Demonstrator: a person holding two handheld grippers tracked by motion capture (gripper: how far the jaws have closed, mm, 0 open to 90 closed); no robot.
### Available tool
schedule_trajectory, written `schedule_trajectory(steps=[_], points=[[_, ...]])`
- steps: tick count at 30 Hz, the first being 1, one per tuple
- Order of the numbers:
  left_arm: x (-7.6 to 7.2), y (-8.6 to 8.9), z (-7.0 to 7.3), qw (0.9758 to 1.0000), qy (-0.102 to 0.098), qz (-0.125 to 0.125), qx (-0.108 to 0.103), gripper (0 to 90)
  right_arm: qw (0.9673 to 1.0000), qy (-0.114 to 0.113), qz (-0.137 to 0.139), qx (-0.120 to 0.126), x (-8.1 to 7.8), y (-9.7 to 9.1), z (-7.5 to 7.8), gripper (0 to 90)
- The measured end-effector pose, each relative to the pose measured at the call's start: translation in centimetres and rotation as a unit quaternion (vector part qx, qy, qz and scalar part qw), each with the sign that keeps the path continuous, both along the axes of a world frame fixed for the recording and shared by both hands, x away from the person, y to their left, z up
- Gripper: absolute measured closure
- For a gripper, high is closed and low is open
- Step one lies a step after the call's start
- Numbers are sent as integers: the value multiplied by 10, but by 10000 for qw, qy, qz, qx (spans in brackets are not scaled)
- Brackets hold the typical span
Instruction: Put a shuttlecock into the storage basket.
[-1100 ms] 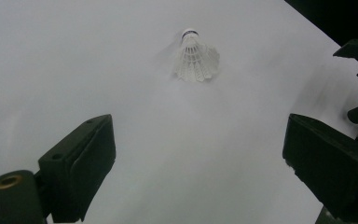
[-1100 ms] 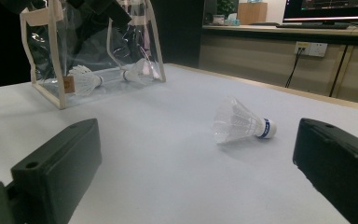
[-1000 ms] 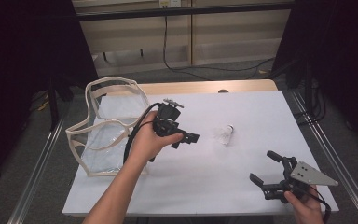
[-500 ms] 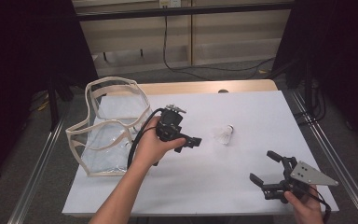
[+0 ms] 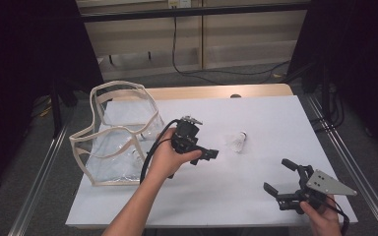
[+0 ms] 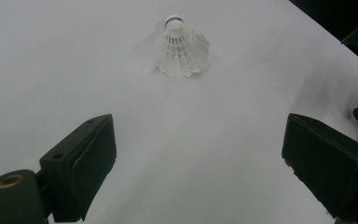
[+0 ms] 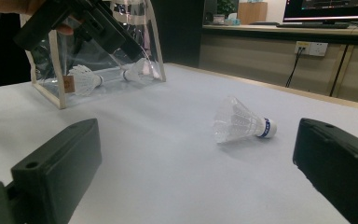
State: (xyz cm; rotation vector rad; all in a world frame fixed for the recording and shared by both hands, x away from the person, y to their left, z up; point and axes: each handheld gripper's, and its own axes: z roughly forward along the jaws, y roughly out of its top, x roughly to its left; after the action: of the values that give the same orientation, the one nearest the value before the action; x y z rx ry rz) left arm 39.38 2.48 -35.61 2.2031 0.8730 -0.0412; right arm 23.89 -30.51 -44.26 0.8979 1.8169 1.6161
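Observation:
A white shuttlecock [image 5: 237,141] with a blue band on its cork lies on its side on the white table [image 5: 266,113]. It also appears ahead in the left gripper view [image 6: 182,49] and the right gripper view [image 7: 242,123]. My left gripper [image 5: 207,154] hovers just left of it, jaws wide open and empty [image 6: 196,158]. My right gripper [image 5: 277,175] is held near the front right edge, open and empty [image 7: 196,172], pointing toward the shuttlecock. A clear bag [image 5: 118,142] with beige trim stands at the left, with two shuttlecocks [image 7: 85,80] inside.
The bag [image 7: 60,88] takes up the table's left end, close behind my left hand. Metal rails [image 5: 344,162] run along both table sides. A cable [image 5: 150,157] loops from my left gripper. Open white surface lies between the two grippers.
My left gripper has shifted slightly right and nearer, closing on the loose shuttlecock. The right gripper and the shuttlecock have stayed put.

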Motion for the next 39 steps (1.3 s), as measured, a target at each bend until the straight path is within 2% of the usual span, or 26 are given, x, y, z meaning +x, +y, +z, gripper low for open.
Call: schedule_trajectory(steps=[13, 20, 23, 27, 39], points=[[0, -12, -11, 9999, 62, -82, 24, 81, 10000, 0, 6, 2, 0, 0, 0, 7], [1, -15, -14, 9999, 40, -79, -70, 52, 10000, -2, 3, -2, 0, -1, 0, 7], [1, -16, -15, 9998, 56, -182, -22, 32, 10000, 2, 2, 5, 0, 0, 0, 7], [1, -20, -19, 10000, 23, -63, 26, 30, 10000, -7, 4, -2, 0, -1, 0, 7], [2, -27, -24, 9999, -64, -70, -57, 44, 10000, 3, 28, -5, 1, 0, 0, 7]])
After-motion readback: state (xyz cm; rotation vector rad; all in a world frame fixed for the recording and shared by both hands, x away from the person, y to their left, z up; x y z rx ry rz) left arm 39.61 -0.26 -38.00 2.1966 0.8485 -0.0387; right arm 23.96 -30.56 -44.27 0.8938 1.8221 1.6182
